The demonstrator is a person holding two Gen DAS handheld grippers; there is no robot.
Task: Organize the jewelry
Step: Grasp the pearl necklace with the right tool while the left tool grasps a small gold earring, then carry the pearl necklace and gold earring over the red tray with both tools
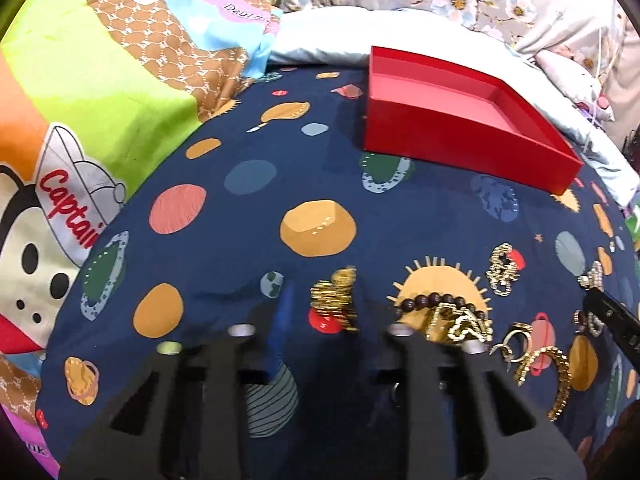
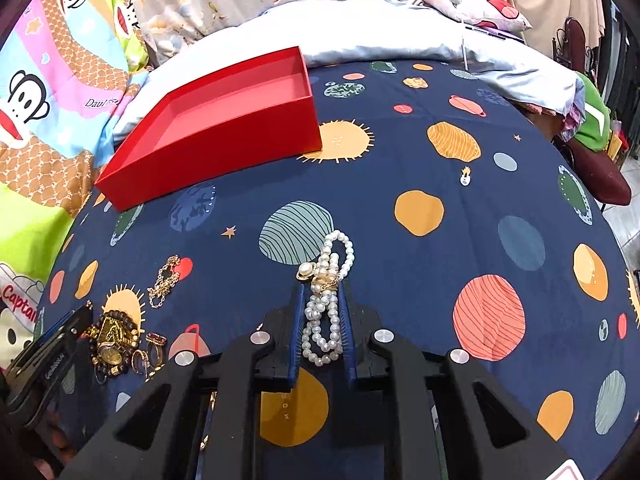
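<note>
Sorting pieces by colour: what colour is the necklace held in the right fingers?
White pearl necklace, gold clasp; clearest in the right wrist view.

- The cartoon monkey quilt (image 1: 100,92) is showing the red script word "Captai" on the white cap (image 1: 76,196) of the printed monkey; the last letters are running out of sight behind the navy planet bedspread (image 1: 240,248).
- In the right wrist view, the same cap print (image 2: 18,294) is reading "Captai" at the left edge.
- The quilt is carrying a small white label (image 1: 248,14) reading "Daul" followed by blurred letters; it is appearing again in the right wrist view (image 2: 100,103).
- The left claw (image 2: 52,364) is bearing small white lettering, too blurred to read.
</note>
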